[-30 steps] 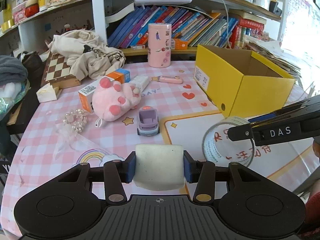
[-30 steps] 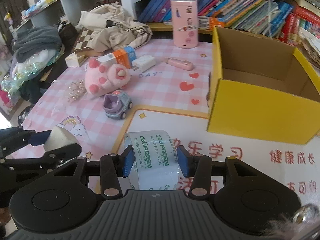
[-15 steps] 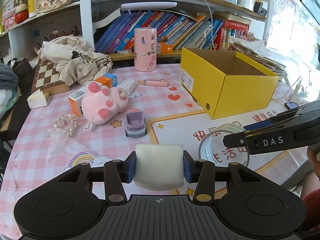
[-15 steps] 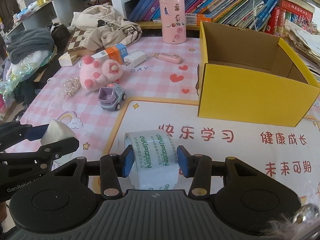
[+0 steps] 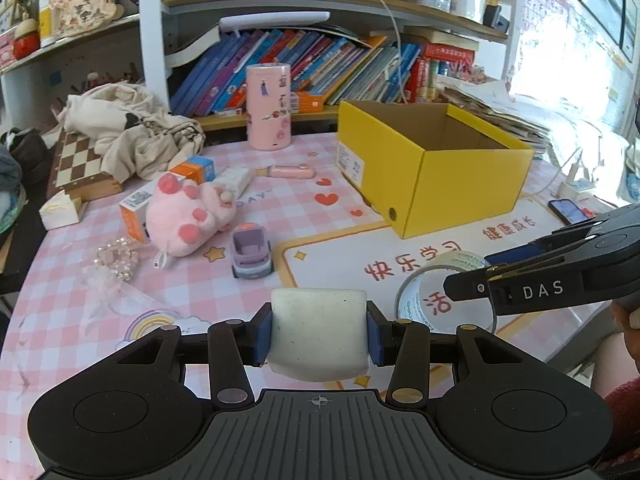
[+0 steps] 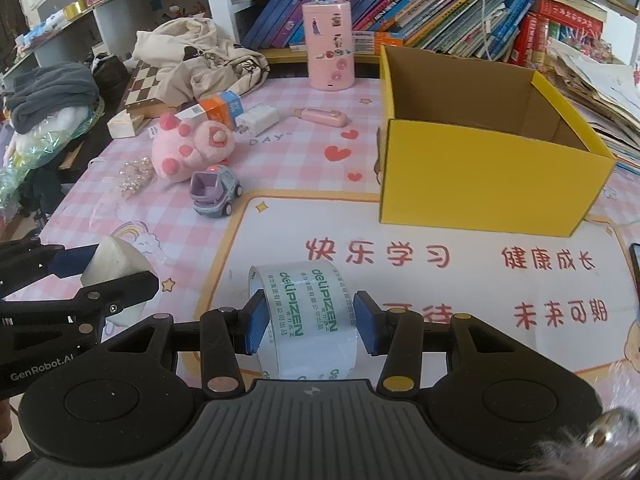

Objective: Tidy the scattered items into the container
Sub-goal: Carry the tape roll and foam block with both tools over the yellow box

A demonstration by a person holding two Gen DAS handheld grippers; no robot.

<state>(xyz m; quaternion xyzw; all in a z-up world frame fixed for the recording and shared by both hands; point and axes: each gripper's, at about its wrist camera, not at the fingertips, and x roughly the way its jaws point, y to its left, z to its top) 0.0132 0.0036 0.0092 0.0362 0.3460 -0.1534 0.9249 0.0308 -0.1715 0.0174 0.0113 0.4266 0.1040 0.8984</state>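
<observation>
The left gripper (image 5: pixel 319 334) tilts down over the near edge of the pink checked tablecloth (image 5: pixel 60 320), its blue pads pinching a pale off-white foam block (image 5: pixel 319 330) from both sides. The block sits squarely between the jaws and is lifted off the cloth. In the right wrist view the same gripper (image 6: pixel 116 280) enters from the left edge, the block (image 6: pixel 114 264) showing as a rounded wedge at its tips.

The right gripper (image 6: pixel 308 322) also points steeply down, over the white printed mat (image 6: pixel 460 280). Its pads clamp a roll of clear packing tape (image 6: pixel 306 312) with green lettering, gripped across its width. From the left wrist view this gripper (image 5: pixel 464 292) reaches in from the right, with the tape roll (image 5: pixel 432 292) hanging at its tips above the mat.

The yellow cardboard box (image 6: pixel 480 184) stands open beyond the mat, well apart from both grippers. A pink plush toy (image 6: pixel 192 148), a purple toy car (image 6: pixel 214 192), a bead bracelet (image 6: pixel 136 174) and a pink utility knife (image 6: pixel 324 116) lie scattered on the cloth to its left.
</observation>
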